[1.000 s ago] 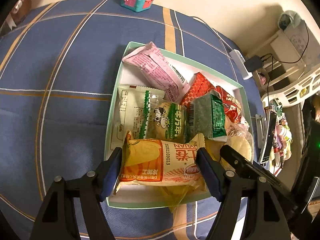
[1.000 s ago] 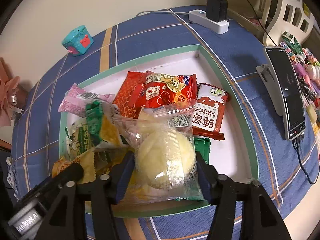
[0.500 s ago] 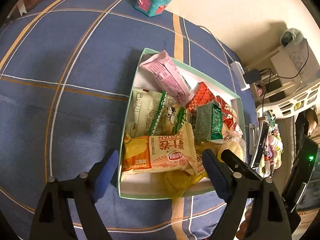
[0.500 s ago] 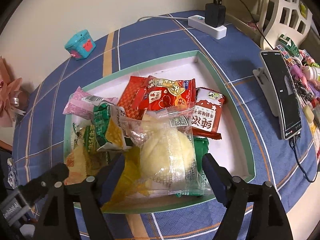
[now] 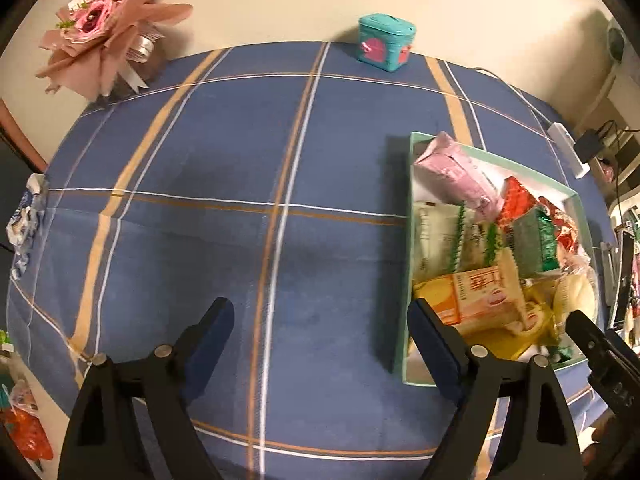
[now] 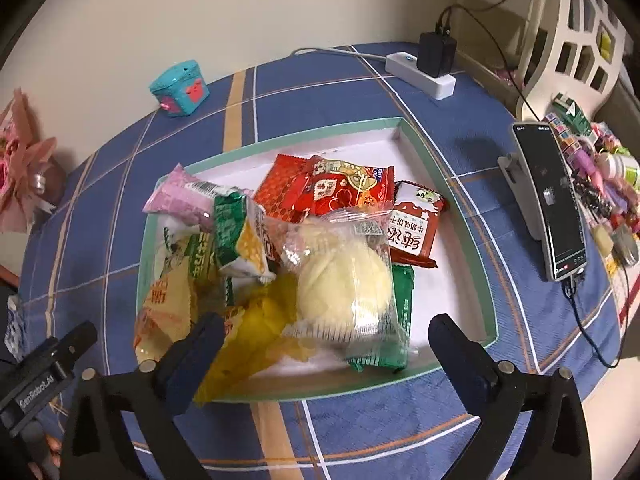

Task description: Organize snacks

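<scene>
Left gripper (image 5: 320, 326): spread wide, holding nothing, over bare tablecloth (image 5: 240, 240).
Right gripper (image 6: 322, 334): spread wide, empty, at the tray's near edge.
Tray (image 6: 476, 248): ahead of the right gripper, to the right of the left one.
Snacks: piled in the tray; bun packet (image 6: 344, 276) just ahead of the right gripper.

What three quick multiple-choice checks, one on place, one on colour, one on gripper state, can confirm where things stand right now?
1. Where is the clear-wrapped bun?
A. in the green-rimmed tray
B. on the cloth by the power strip
C. in the right gripper

2. What colour is the small box near the wall?
A. red
B. teal
C. white

3. How is the left gripper?
A. shut on a packet
B. open, over bare cloth
C. out of view

Answers: 1 A, it lies on the other packets inside the rim; 2 B, teal with pink patches; 3 B, its fingers stand wide apart with only tablecloth between them.
</scene>
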Action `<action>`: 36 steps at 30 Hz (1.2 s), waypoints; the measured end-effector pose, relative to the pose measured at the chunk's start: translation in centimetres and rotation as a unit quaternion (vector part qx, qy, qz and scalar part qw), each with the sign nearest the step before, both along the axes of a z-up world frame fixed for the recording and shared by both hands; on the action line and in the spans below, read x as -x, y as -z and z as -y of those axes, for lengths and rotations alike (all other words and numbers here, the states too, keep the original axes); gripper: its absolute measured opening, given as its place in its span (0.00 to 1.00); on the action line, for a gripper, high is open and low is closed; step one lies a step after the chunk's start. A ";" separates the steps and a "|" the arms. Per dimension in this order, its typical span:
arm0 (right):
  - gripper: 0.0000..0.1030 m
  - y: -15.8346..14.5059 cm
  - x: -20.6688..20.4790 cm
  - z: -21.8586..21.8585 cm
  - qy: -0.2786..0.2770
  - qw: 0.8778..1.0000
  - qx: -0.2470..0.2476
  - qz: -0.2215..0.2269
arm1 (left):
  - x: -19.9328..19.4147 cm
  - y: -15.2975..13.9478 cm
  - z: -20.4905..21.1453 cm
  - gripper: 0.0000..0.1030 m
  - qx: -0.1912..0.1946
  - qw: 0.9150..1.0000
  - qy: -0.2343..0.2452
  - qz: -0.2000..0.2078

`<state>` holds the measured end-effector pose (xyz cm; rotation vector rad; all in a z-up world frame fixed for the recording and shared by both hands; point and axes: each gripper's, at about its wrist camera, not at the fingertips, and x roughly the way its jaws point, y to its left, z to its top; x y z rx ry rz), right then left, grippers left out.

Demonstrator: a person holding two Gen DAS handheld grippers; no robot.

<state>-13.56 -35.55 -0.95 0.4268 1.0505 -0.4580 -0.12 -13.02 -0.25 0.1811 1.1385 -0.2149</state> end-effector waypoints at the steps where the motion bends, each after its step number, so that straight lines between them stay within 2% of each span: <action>1: 1.00 -0.1 0.2 -0.3 -0.003 1.000 0.003 0.000 | 0.1 0.0 -0.1 0.86 -0.003 1.000 -0.001 0.004; 4: 1.00 -0.4 0.6 -0.9 -0.010 1.000 0.014 0.003 | 0.7 -0.2 -0.6 0.86 -0.012 1.000 -0.003 0.013; 13: 1.00 -1.6 2.7 -3.2 -0.028 0.999 0.036 0.020 | 3.3 -2.1 -1.4 0.86 -0.006 0.999 -0.015 0.040; 17: 1.00 -2.2 3.6 -4.3 -0.037 0.998 0.041 0.029 | 4.4 -2.5 -2.0 0.86 -0.053 0.996 -0.044 0.054; 29: 1.00 -3.2 5.0 -6.8 -0.055 0.996 0.051 0.046 | 6.5 -2.9 -4.1 0.86 -0.052 0.997 -0.043 0.042; 36: 1.00 -3.6 5.0 -7.2 -0.057 0.996 0.055 0.049 | 6.4 -3.1 -4.5 0.86 -0.048 0.997 -0.040 0.037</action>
